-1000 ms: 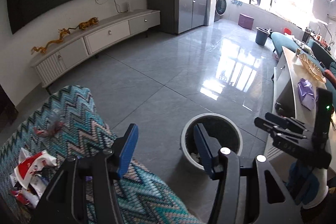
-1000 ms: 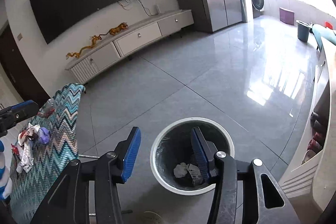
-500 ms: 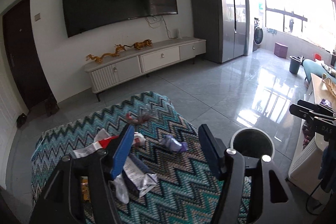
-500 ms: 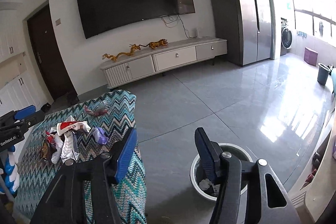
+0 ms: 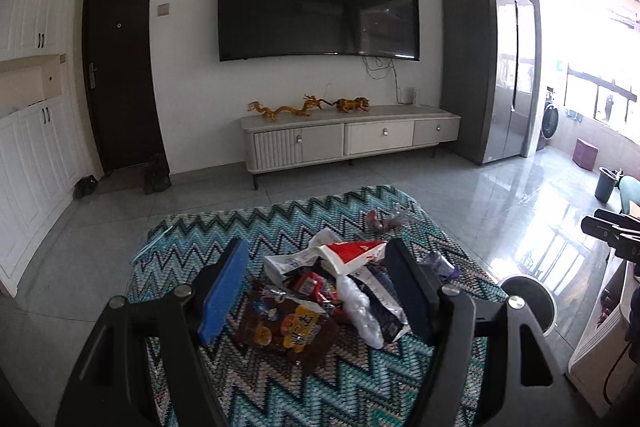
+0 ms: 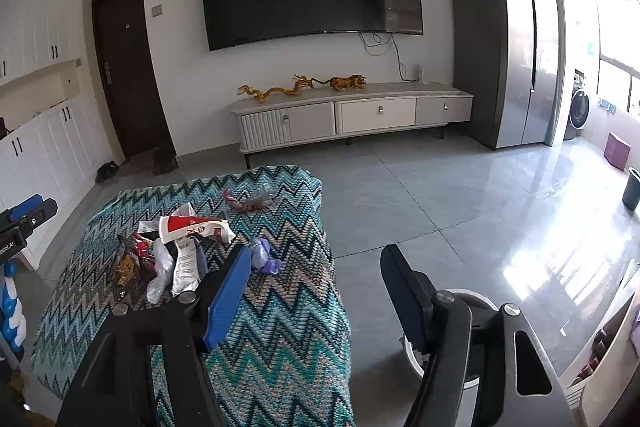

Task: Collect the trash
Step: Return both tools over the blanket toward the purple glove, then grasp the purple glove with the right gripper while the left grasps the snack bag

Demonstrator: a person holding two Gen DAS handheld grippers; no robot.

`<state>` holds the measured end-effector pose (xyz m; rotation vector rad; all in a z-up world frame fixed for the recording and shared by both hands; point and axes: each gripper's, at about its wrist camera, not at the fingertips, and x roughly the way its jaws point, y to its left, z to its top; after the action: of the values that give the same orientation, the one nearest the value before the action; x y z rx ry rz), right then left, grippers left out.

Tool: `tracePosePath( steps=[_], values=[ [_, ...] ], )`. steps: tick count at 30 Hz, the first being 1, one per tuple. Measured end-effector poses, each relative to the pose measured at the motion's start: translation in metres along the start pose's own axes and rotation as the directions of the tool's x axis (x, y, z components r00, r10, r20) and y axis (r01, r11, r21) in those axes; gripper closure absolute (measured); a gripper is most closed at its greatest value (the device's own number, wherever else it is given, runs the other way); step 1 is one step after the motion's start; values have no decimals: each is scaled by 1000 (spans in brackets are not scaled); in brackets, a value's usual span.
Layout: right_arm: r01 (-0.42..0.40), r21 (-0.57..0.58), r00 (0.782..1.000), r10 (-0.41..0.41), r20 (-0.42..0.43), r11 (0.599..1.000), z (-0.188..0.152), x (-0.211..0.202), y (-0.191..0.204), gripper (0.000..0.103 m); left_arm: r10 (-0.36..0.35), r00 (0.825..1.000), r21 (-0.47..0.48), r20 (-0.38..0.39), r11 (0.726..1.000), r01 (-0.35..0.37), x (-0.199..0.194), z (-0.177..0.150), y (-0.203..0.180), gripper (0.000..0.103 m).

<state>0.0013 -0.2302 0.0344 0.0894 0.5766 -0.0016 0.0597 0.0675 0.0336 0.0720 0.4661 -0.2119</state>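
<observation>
A heap of trash wrappers [image 5: 320,299] lies on a table with a teal zigzag cloth [image 5: 280,227]; it also shows in the right wrist view [image 6: 172,251]. My left gripper [image 5: 316,291] is open and empty, its jaws on either side of the heap just above it. A purple wrapper [image 6: 266,259] and a red-and-clear wrapper [image 6: 250,201] lie apart on the cloth. My right gripper [image 6: 316,291] is open and empty, over the table's right edge. The round trash bin [image 5: 528,303] stands on the floor to the right of the table, partly hidden in the right wrist view [image 6: 460,359].
A TV cabinet [image 5: 348,139] stands against the far wall under a large TV [image 5: 316,3]. A tall fridge [image 5: 492,67] is at the right. Grey tiled floor [image 6: 440,203] lies between table and cabinet. A low white table [image 5: 600,327] is at the far right.
Both grippers have swung left from the bin toward the table. The left gripper now frames the trash heap; the right one has moved over the table's edge. Both stay open.
</observation>
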Motion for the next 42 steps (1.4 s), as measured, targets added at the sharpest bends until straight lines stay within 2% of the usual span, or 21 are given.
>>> tracePosePath(
  steps=[6,8,15,20,24,27,32,36,39,41,42],
  values=[
    [-26,-43,1000,26,1,999,6,3,31,37,38,999,-37,-2,999,-38,-8,-9,36,33],
    [-32,-48,999,32,2,998,7,3,35,36,46,999,-52,-7,998,-46,-8,-12,48,23],
    [-38,-48,999,37,-7,998,11,12,39,34,68,997,-105,-36,992,-72,0,-23,99,22],
    [-51,-37,998,50,-36,998,8,31,37,34,14,998,-117,-69,993,-22,13,-33,110,22],
    [-67,-39,996,65,-66,997,6,46,35,34,-101,988,-111,-116,990,88,37,-44,106,22],
    [-81,-44,992,76,-96,996,5,61,34,32,-185,969,-121,-162,979,167,63,-53,106,22],
    [-106,-52,984,97,-150,993,0,90,32,31,-265,931,-117,-250,963,243,110,-66,108,17],
    [-126,-48,972,114,-207,991,-5,122,31,31,-348,887,-155,-303,937,314,145,-71,116,17],
    [-152,-45,961,137,-241,987,-8,146,36,31,-414,844,-155,-341,910,383,168,-71,117,17],
    [-165,-40,955,150,-257,985,-8,160,38,31,-426,832,-144,-355,904,401,181,-70,116,17],
    [-173,-40,952,156,-265,984,-7,167,40,31,-443,821,-142,-361,896,421,187,-69,115,17]
  ],
)
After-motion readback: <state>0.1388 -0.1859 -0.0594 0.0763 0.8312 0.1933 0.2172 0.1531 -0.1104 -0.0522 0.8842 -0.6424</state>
